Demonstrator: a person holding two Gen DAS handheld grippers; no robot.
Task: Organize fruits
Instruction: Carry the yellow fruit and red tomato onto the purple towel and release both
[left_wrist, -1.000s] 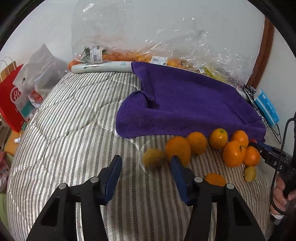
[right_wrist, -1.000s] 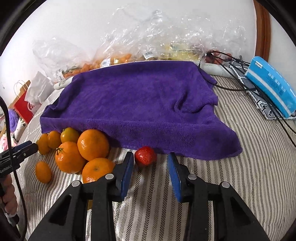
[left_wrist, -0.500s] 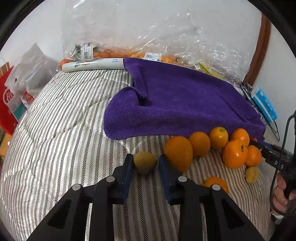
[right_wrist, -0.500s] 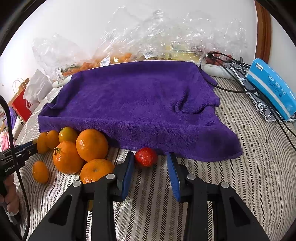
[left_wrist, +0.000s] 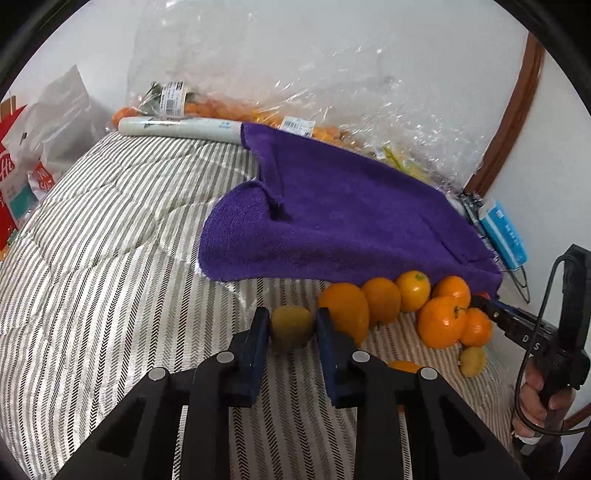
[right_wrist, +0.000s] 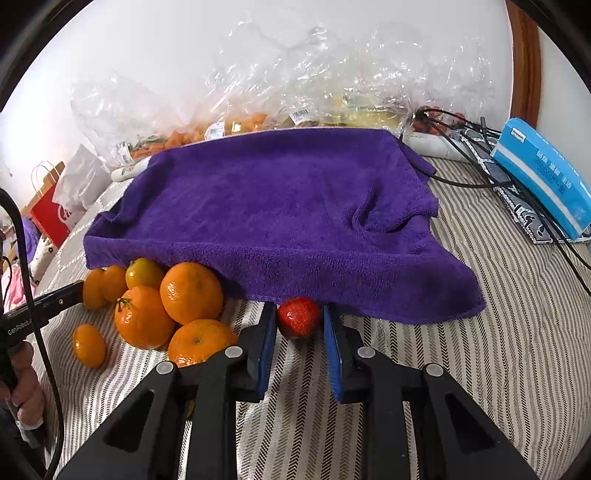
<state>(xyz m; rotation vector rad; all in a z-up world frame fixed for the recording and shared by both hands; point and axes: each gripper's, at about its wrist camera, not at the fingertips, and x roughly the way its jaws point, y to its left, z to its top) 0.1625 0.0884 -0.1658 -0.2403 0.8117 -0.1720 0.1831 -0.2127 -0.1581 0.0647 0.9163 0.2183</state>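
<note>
My left gripper (left_wrist: 291, 325) is shut on a brownish-green kiwi (left_wrist: 291, 326) just above the striped bedcover (left_wrist: 110, 277). Several oranges (left_wrist: 384, 302) lie in a heap to its right, at the front edge of a purple towel (left_wrist: 332, 218), with a second small kiwi (left_wrist: 472, 360) beyond them. In the right wrist view my right gripper (right_wrist: 300, 321) straddles a red strawberry (right_wrist: 298, 317); a narrow gap shows beside its right pad, so it is not clamped. The oranges (right_wrist: 188, 291) sit to its left, against the towel (right_wrist: 277, 210).
Clear plastic produce bags (left_wrist: 295, 92) line the wall behind the towel. A blue tissue pack (right_wrist: 543, 173) and black cables (right_wrist: 480, 162) lie at the right. A red paper bag (left_wrist: 14, 166) stands off the bed's left side.
My left gripper moved forward around the kiwi and shut on it. My right gripper narrowed around the strawberry, which stayed in place.
</note>
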